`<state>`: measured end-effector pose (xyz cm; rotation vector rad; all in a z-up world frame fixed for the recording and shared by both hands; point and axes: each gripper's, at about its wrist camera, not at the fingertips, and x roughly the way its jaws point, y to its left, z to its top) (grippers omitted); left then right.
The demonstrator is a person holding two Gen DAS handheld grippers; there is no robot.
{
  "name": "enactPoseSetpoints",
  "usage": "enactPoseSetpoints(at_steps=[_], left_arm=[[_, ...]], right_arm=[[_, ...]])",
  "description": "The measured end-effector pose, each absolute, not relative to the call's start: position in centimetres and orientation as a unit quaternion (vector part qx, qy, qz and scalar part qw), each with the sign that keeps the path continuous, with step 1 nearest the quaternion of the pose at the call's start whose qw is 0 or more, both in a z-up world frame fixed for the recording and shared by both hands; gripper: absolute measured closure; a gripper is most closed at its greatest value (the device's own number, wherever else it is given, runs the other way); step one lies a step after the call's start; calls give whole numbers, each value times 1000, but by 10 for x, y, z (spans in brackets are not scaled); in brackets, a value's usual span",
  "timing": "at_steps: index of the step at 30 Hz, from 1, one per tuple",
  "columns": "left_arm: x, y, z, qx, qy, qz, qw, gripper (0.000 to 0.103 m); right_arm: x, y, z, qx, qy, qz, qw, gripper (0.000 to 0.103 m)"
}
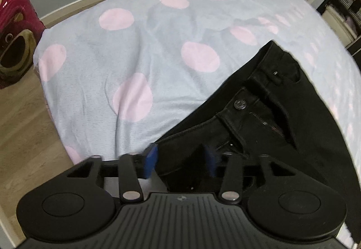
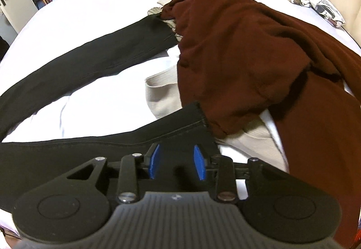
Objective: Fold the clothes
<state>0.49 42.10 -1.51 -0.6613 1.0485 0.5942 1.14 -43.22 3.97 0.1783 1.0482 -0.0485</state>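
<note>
The black jeans [image 1: 259, 113] lie spread along the bed [image 1: 135, 57], waistband near its corner. The left tongs [image 1: 180, 161] gape around the waistband; the right tongs [image 2: 177, 161] gape over a leg hem. Close both fully before lifting, keeping the fabric taut.

The trousers [image 1: 259, 118] lie on the bed cover [image 1: 135, 57], waistband between and ahead-right of the left jaws. One trouser leg [image 2: 112, 149] runs leftward from between the right jaws; the sweater [image 2: 248, 57] lies ahead-right, overlapping both hems.
</note>
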Motion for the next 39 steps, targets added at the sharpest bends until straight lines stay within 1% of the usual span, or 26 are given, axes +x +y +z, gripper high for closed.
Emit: enactPoseSetpoints(at_steps=[1, 3, 5, 8, 9, 10, 12, 14, 17, 20, 25, 26, 28, 29, 35, 37, 39], left_arm=[[4, 421, -14, -302, 486, 276, 773, 86], [0, 421, -12, -295, 487, 274, 775, 90], [-10, 419, -7, -291, 484, 264, 782, 91], [-23, 419, -9, -268, 500, 254, 784, 92], [-26, 419, -13, -265, 505, 255, 781, 99], [-27, 419, -17, -233, 521, 284, 770, 103], [-30, 421, -26, -140, 546, 335, 755, 103], [-45, 437, -29, -187, 535, 328, 756, 103], [-60, 446, -27, -228, 518, 314, 762, 103], [-57, 438, -22, -209, 511, 289, 782, 103], [-44, 403, -6, -130, 487, 218, 835, 103], [-43, 394, -3, -111, 483, 200, 845, 102], [-40, 375, 4, -73, 472, 164, 863, 93], [-38, 365, 7, -53, 466, 146, 871, 90], [-25, 293, 0, 91, 497, 14, 863, 86], [-23, 269, -5, 140, 507, -34, 850, 78], [-23, 247, -12, 189, 515, -81, 832, 74]], right_arm=[[13, -431, 37, 84, 502, -23, 860, 66], [17, -428, 34, 81, 507, -21, 858, 66], [20, -424, 32, 73, 509, -20, 858, 66], [25, -423, 29, 70, 513, -20, 855, 66], [26, -423, 27, 70, 514, -20, 855, 66], [28, -423, 26, 70, 516, -20, 854, 66], [31, -421, 24, 69, 518, -17, 852, 66], [35, -418, 23, 66, 520, -13, 852, 66], [39, -409, 21, 62, 523, -2, 850, 65], [45, -398, 21, 55, 523, 18, 850, 64], [48, -371, 24, 21, 521, 81, 849, 60], [48, -365, 24, 13, 522, 94, 848, 60], [45, -353, 22, -10, 527, 120, 841, 60], [43, -347, 21, -22, 529, 133, 838, 60], [23, -301, 11, -142, 546, 217, 797, 59], [13, -287, 8, -181, 542, 251, 781, 58], [1, -274, 5, -219, 537, 285, 763, 55]])
